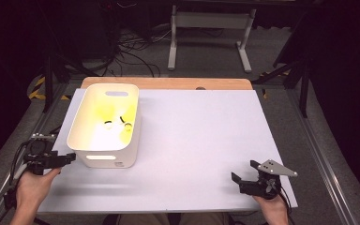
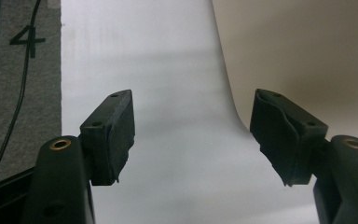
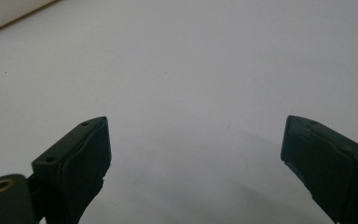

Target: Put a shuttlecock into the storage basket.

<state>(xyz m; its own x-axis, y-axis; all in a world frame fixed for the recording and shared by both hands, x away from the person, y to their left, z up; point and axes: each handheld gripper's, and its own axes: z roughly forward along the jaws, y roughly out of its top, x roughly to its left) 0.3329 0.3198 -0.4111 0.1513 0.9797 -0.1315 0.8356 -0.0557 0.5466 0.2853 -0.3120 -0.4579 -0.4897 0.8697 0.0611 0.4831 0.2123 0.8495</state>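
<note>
Both my grippers are idle at the near edge of the table (image 1: 206, 140), nothing held. Right gripper (image 1: 246, 174) sits at the near right corner, jaws spread wide; the right gripper view has bare white surface between the pads (image 3: 79, 154), nothing in the gap. It's well apart from the work.

Left gripper (image 1: 65, 158) is at the near left edge, jaws likewise wide apart and empty. In the left gripper view the gap between its pads (image 2: 116, 130) frames white tabletop, with the bin (image 2: 307, 60) wall rising just past the right-hand pad. From above, its tips sit just beside the bin's near left corner, close, but I can't tell if they touch.

The bin (image 1: 105, 157) is a white tub on the left half of the table, upright, handle slot in the near wall. Inside, lit yellow, lie a few small ring-shaped things (image 1: 117, 124) on the floor toward the right wall; too small to identify.

My read: this is the approach step, left side going for the bin or its contents. Next move calls for lifting the left gripper over the near rim and lining the open jaws up, either on the wall or down on a ring. Rim clearance is the risk.
</note>
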